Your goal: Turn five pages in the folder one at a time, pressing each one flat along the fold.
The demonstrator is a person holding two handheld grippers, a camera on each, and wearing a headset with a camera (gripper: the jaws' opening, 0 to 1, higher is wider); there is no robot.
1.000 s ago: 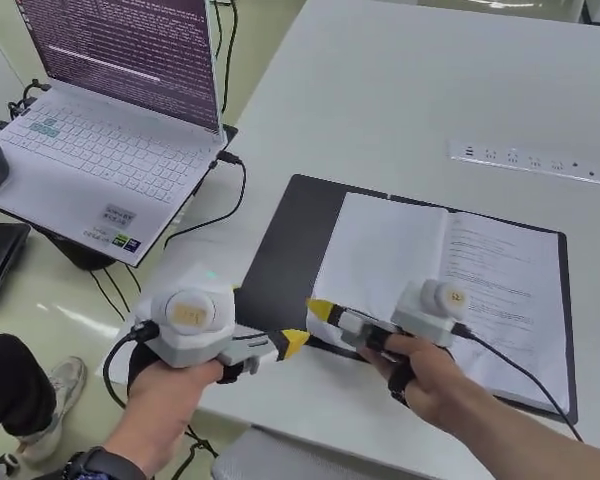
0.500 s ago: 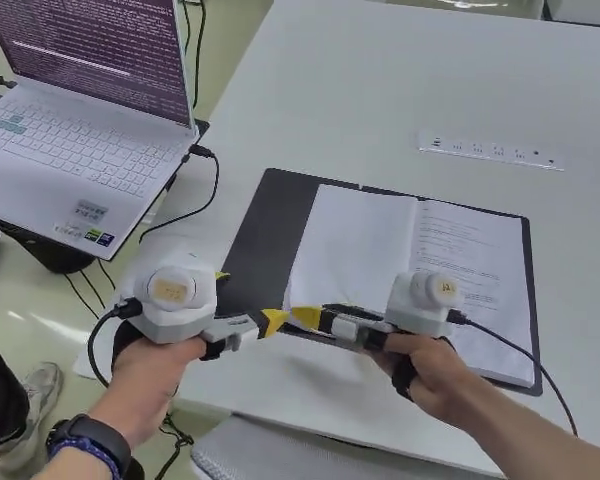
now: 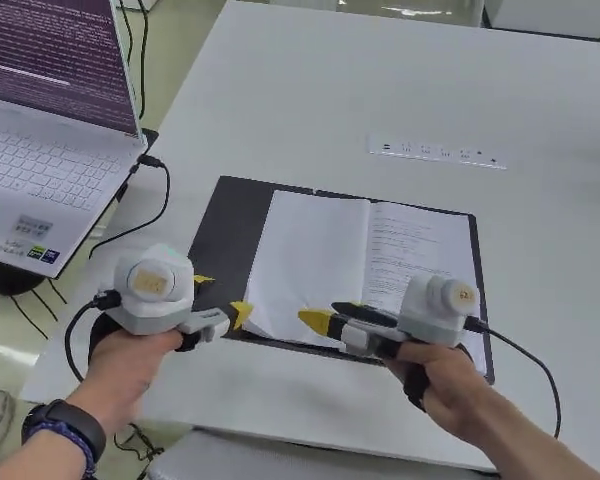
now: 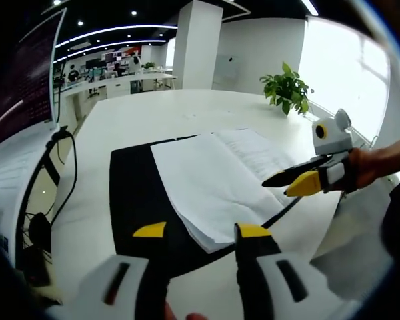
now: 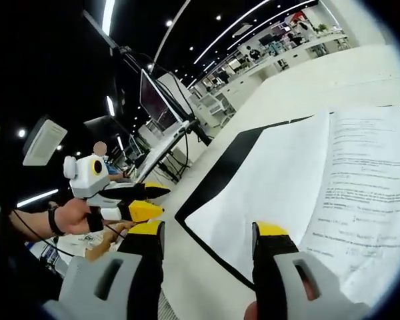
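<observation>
White surface [image 3: 380,90], wide, pale. Open black folder [image 3: 228,235] lies flat on it, just ahead of left claw [image 3: 223,298] and right claw [image 3: 320,316], its near edge under both. Socket strip [image 3: 436,153] set in surface, well beyond right claw. Black cable [image 3: 163,205] trails over surface left of folder, beyond left claw. Laptop [image 3: 40,170] farther left; what it rests on unclear.

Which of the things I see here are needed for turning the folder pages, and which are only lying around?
For the job:
folder
pages
left tool
right tool

Only lying about:
laptop
cable
socket strip
potted plant
</observation>
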